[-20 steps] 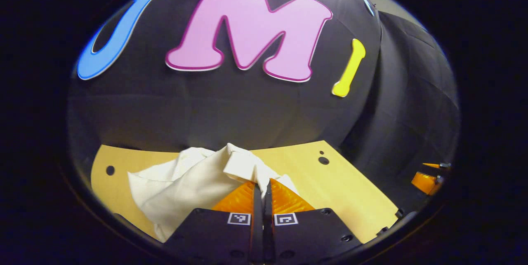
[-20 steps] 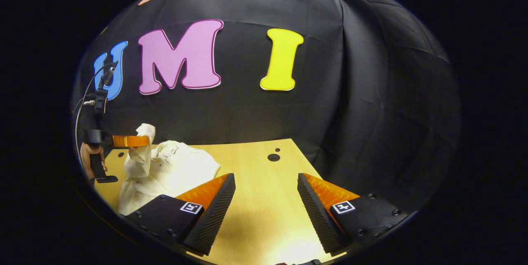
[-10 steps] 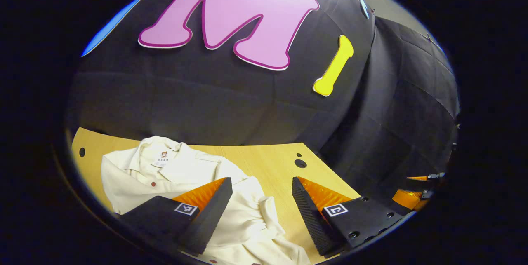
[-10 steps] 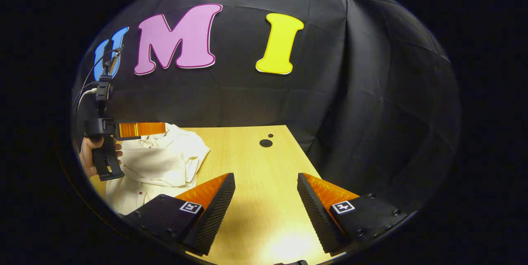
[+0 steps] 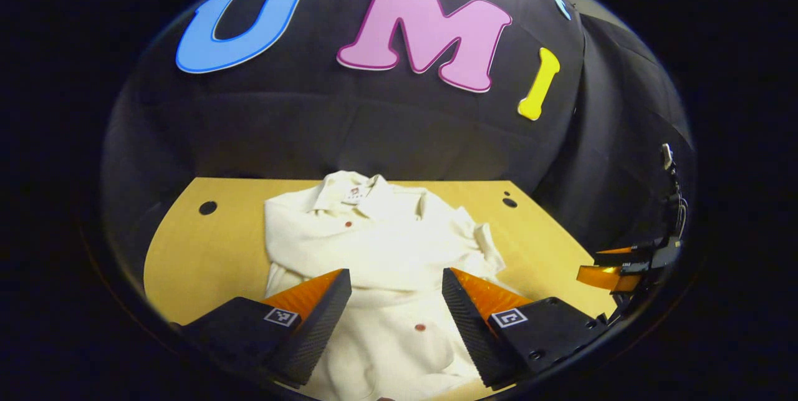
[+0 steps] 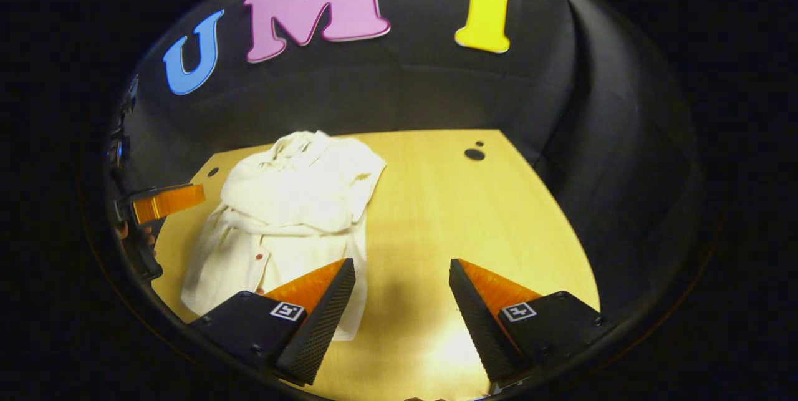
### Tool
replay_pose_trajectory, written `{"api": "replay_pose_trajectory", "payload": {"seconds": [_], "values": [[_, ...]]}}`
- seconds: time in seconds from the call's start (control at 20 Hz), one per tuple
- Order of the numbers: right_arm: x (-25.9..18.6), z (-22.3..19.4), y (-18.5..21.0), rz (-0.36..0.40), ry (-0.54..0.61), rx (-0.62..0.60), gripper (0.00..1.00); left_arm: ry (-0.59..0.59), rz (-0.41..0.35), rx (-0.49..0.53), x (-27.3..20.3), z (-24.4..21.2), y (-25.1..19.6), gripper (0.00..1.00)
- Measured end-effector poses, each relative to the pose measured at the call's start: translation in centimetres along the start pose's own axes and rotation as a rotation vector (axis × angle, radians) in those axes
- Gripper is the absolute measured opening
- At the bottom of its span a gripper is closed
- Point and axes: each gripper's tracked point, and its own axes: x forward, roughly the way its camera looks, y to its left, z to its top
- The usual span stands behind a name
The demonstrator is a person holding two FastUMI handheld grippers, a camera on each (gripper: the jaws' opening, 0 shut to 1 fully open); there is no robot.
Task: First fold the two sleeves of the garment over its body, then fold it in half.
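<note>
Sleeves folded across a cream garment (image 5: 380,245) on the counter (image 6: 449,201); halving comes next.
Left gripper (image 5: 396,301) and right gripper (image 6: 402,292) hold nothing, jaws wide apart; hem lies beneath the left jaws, awaiting a grasp.

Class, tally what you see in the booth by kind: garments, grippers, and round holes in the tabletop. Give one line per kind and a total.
Garments: 1, the cream shirt
Grippers: 2, the left gripper and the right gripper
Round holes in the tabletop: 3, at and
Total: 6

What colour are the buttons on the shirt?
Dark red, on the cream shirt; the left gripper view shows them best.
</note>
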Motion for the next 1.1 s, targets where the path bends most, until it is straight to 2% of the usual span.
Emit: {"api": "replay_pose_trajectory", "payload": {"seconds": [0.1, 0.2, 0.4, 0.65, 0.7, 0.75, 0.8, 0.85, 0.9, 0.95, 1.0, 1.05, 1.1], "values": [[0.8, -2.1, 2.0, 0.030, 0.046, -0.009, 0.98, 0.059, 0.064, 0.012, -2.2, -3.8, 3.2, 0.96], [1.4, -4.3, 3.6, 0.053, 0.099, -0.022, 0.98, 0.126, 0.103, -0.024, -4.2, -7.6, 5.1, 0.96], [2.0, -8.6, 5.0, 0.064, 0.188, -0.022, 0.98, 0.264, 0.182, -0.067, -6.9, -15.5, 8.2, 0.96], [3.6, -10.8, 5.2, 0.045, 0.238, 0.028, 0.98, 0.395, 0.207, -0.104, -7.9, -21.0, 8.6, 0.97], [3.9, -11.2, 5.3, 0.045, 0.251, 0.027, 0.98, 0.388, 0.215, -0.088, -8.0, -21.2, 8.7, 0.96], [4.1, -11.6, 5.7, 0.052, 0.265, 0.027, 0.93, 0.397, 0.194, -0.081, -7.7, -21.3, 8.3, 0.99], [4.6, -12.1, 6.2, 0.058, 0.278, 0.031, 0.89, 0.401, 0.184, -0.078, -7.6, -21.0, 7.8, 0.96], [4.9, -12.2, 6.5, 0.064, 0.280, 0.038, 0.68, 0.411, 0.183, -0.096, -7.2, -21.0, 7.6, 0.83], [5.4, -11.3, 7.1, 0.082, 0.248, 0.040, 0.48, 0.402, 0.189, -0.119, -6.9, -20.7, 7.2, 0.54], [5.0, -12.3, 7.7, 0.109, 0.288, 0.026, 0.34, 0.419, 0.167, -0.135, -6.7, -20.8, 6.5, 0.24], [5.0, -11.6, 8.0, 0.114, 0.276, 0.033, 0.19, 0.428, 0.136, -0.140, -6.8, -20.7, 5.6, 0.15], [4.9, -11.3, 7.6, 0.086, 0.273, 0.042, 0.17, 0.439, 0.092, -0.166, -6.7, -20.4, 4.7, 0.11], [5.0, -11.5, 7.7, 0.093, 0.289, 0.051, 0.06, 0.448, 0.051, -0.201, -6.7, -20.0, 3.8, 0.09]]}}
